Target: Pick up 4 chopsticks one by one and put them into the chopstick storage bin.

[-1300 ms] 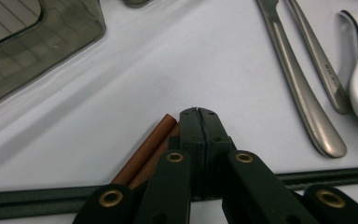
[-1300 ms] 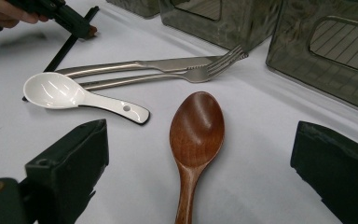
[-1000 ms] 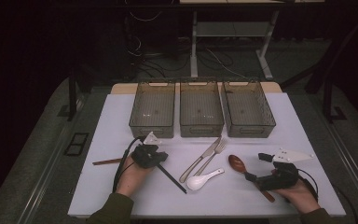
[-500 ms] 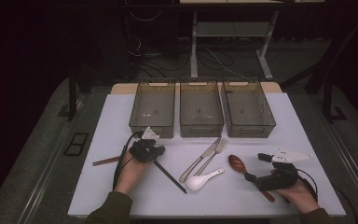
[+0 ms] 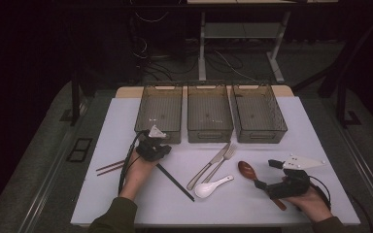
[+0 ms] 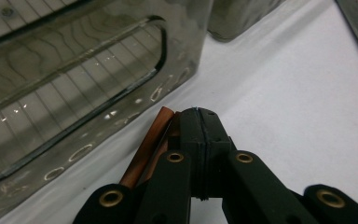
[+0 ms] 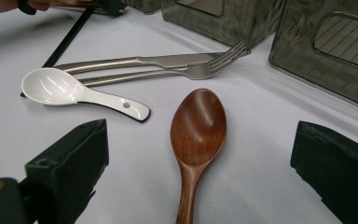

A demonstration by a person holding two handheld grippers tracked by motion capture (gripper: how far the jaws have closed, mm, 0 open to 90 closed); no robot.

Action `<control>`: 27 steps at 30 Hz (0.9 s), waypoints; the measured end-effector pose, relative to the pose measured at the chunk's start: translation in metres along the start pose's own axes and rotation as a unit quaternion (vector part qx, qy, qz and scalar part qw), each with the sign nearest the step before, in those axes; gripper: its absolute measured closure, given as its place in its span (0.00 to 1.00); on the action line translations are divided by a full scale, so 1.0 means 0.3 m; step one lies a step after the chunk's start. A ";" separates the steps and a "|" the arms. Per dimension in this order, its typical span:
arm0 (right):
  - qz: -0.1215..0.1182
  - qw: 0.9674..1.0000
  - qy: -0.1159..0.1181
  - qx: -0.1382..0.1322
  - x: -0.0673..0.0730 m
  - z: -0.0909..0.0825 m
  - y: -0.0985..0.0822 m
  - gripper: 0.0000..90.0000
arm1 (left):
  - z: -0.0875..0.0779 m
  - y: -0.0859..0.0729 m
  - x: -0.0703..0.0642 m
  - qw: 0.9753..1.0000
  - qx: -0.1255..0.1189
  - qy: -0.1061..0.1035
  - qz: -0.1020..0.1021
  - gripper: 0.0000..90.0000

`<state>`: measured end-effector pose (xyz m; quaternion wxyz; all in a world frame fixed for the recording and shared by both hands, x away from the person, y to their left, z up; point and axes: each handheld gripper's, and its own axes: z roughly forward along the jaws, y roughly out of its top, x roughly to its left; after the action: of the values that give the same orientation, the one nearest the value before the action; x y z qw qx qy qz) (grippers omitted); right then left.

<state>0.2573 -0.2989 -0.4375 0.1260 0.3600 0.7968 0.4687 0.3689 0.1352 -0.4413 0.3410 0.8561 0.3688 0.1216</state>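
- Left gripper (image 5: 156, 145) clamped shut on the brown chopsticks (image 6: 145, 150), tips poking just past the pads, right beside the near wall of the left bin (image 5: 159, 109). In the high view the rest of the pair trails back toward the table's left edge.
- Risk: the grip sits near one end, so the long free length could swing or snag the bin wall when lifted over the rim.
- Risk: two sticks in one pinch; one could slide out.
- Black chopstick (image 5: 175, 182) lies just beside that hand; a sweep of the sleeve could knock it.
- Right gripper (image 7: 200, 172) stands wide open, holding nothing, straddling the wooden spoon (image 7: 197, 135), which lies flat on the table. Closing off-centre on the handle could skid it into the white spoon (image 7: 74, 93).
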 end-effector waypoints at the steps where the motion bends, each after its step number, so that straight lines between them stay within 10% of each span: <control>1: 0.000 1.000 -0.001 0.000 0.000 0.000 0.000 0.04 | 0.001 0.001 0.002 1.000 -0.001 0.001 0.000 0.99; 12: 0.001 1.000 -0.002 0.000 -0.001 -0.002 0.000 0.04 | -0.033 0.012 -0.006 1.000 -0.015 -0.012 0.003 0.99; 27: 0.003 1.000 0.001 0.000 -0.002 -0.004 -0.001 0.04 | -0.213 -0.093 0.077 0.999 -0.046 -0.004 -0.001 0.61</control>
<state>0.2569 -0.3002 -0.4372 0.1241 0.3618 0.7957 0.4696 0.3403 0.1969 -0.4139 0.3814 0.8396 0.3625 0.1349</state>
